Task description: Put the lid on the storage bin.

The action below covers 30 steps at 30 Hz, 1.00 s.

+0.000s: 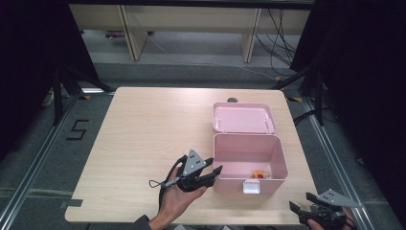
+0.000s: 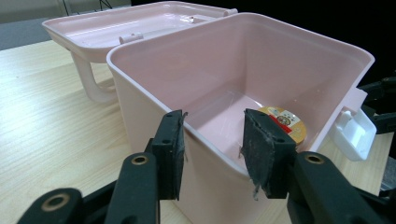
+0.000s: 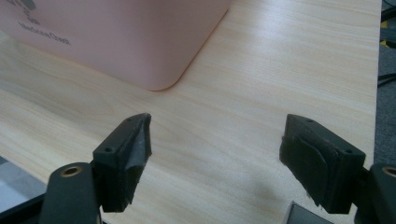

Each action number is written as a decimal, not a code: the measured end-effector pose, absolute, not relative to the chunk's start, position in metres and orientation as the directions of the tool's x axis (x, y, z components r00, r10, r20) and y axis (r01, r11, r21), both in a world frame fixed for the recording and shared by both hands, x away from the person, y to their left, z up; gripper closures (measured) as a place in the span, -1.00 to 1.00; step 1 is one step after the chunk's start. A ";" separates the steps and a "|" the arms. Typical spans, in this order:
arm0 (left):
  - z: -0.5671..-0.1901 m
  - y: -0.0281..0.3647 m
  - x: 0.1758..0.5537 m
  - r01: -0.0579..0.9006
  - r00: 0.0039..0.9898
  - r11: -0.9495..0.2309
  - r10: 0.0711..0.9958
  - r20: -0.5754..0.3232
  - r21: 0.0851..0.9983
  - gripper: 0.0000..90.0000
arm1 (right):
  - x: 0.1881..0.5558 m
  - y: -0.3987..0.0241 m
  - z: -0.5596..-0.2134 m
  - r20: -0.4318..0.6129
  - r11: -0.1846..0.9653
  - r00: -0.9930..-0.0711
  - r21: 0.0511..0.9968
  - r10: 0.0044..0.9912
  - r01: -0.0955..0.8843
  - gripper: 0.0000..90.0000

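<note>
An open pink plastic box (image 1: 282,155) stands on the right half of the wooden table, its lid (image 1: 244,118) folded back flat behind it. A small round yellow and red item (image 2: 286,122) lies on the box floor, near the front wall (image 1: 261,174). My left gripper (image 1: 216,165) is at the box's front left corner. In the left gripper view its jaws straddle the box's left wall, one pad outside and one inside (image 2: 212,135), with gaps showing, so it is open. My right gripper (image 1: 300,200) hovers open and empty over the table's front right corner (image 3: 215,140), the box's pink wall (image 3: 116,37) ahead of it.
A white latch (image 1: 251,187) sticks out from the box's front wall. The light wooden table (image 1: 143,134) has bare room to the left of the box. A small dark object (image 1: 232,100) sits at the far edge behind the lid. Dark curtains and stands flank the table.
</note>
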State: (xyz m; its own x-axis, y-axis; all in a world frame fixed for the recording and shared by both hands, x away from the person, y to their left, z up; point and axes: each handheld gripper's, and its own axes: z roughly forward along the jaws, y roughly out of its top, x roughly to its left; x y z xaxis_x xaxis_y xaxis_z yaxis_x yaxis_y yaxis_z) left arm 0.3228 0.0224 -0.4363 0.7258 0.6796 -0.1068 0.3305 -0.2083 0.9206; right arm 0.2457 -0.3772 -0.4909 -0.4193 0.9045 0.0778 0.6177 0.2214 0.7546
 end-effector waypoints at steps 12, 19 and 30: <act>-0.437 0.022 0.322 0.338 0.716 -0.197 0.689 -0.116 0.920 0.31 | 0.268 -0.384 -0.477 0.055 0.228 -0.416 0.767 0.908 0.600 -0.42; -0.438 0.023 0.322 0.338 0.715 -0.197 0.689 -0.115 0.920 0.31 | 0.309 -0.385 -0.456 0.092 0.206 -0.416 0.760 0.905 0.616 -0.39; -0.439 0.023 0.322 0.332 0.719 -0.183 0.684 -0.123 0.925 0.32 | 0.362 -0.386 -0.437 0.128 0.178 -0.394 0.737 0.910 0.652 -0.38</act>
